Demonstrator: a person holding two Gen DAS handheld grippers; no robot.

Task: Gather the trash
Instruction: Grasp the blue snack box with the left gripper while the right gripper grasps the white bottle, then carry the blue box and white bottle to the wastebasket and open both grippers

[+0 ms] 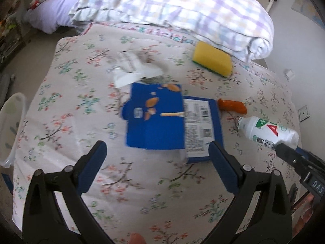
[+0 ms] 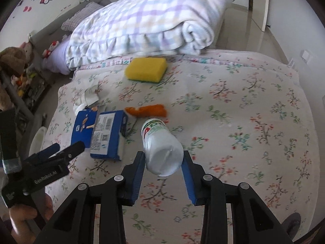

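Observation:
A flattened blue snack box (image 1: 162, 122) lies on the floral bedspread (image 1: 142, 193), with torn white paper (image 1: 134, 69) just beyond it. My left gripper (image 1: 156, 158) is open and hovers over the box's near edge. My right gripper (image 2: 164, 162) is shut on a white plastic bottle (image 2: 160, 148), held above the bed; the bottle also shows in the left wrist view (image 1: 268, 131). An orange wrapper (image 2: 146, 110) lies past the bottle. The box also shows in the right wrist view (image 2: 101, 132), next to the left gripper (image 2: 67, 149).
A yellow sponge (image 1: 212, 59) lies near a rolled plaid blanket (image 1: 182, 6) at the back of the bed. A white bin (image 1: 10, 122) stands on the floor to the left. Plush toys (image 2: 12, 61) fill a shelf at far left.

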